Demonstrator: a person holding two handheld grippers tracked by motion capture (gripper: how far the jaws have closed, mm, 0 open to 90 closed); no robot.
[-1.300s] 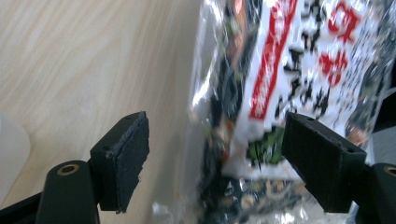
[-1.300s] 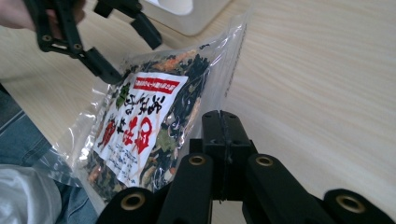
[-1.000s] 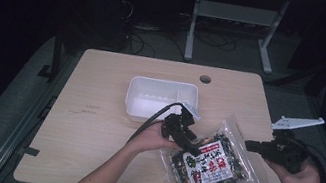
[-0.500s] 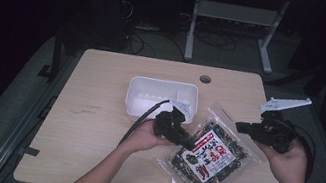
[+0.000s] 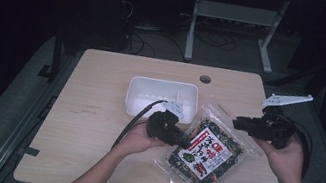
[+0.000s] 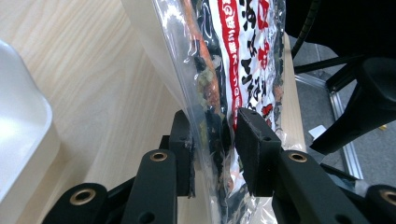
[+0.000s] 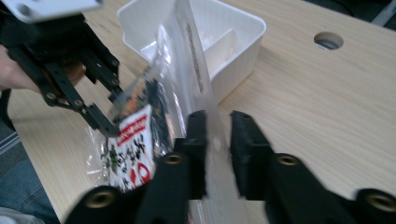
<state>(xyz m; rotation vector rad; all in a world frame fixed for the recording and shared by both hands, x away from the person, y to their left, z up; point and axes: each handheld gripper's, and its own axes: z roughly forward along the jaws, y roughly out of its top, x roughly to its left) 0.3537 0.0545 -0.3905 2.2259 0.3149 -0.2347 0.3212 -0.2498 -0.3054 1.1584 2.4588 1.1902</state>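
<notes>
A person holds a black two-jaw gripper in each hand over a pale wooden table (image 5: 90, 145), and both tools meet a clear plastic food bag (image 5: 206, 152) that lies between them.

The left gripper (image 5: 182, 138) has its jaws part-way closed on the bag's near edge. In the left gripper view its pads (image 6: 254, 144) press the plastic and the dark dried contents from both sides, so it grips the bag (image 6: 224, 70). The bag runs straight ahead of these jaws and away from them.

The right gripper (image 5: 241, 122) has just been opening. In the right gripper view its jaws stand a little apart with the bag's clear sealed strip (image 7: 198, 84) passing up between them; whether the pads touch the film is too blurred to tell, though a gap shows on one side.

The bag carries a white label with a red band and large dark East Asian characters (image 5: 206, 152); the writing is too small and slanted to read. Orange and green flakes show among the dark contents.

Just beyond the left gripper, touching the bag's far corner or nearly so, sits a shallow white tray (image 5: 134, 102) with a divider inside. Beyond the right gripper is a round cable hole (image 5: 205, 78) in the tabletop. To the outer side of the left gripper the table lies bare up to its edge; the right gripper hangs close to the table's right edge, with dark floor past it.
</notes>
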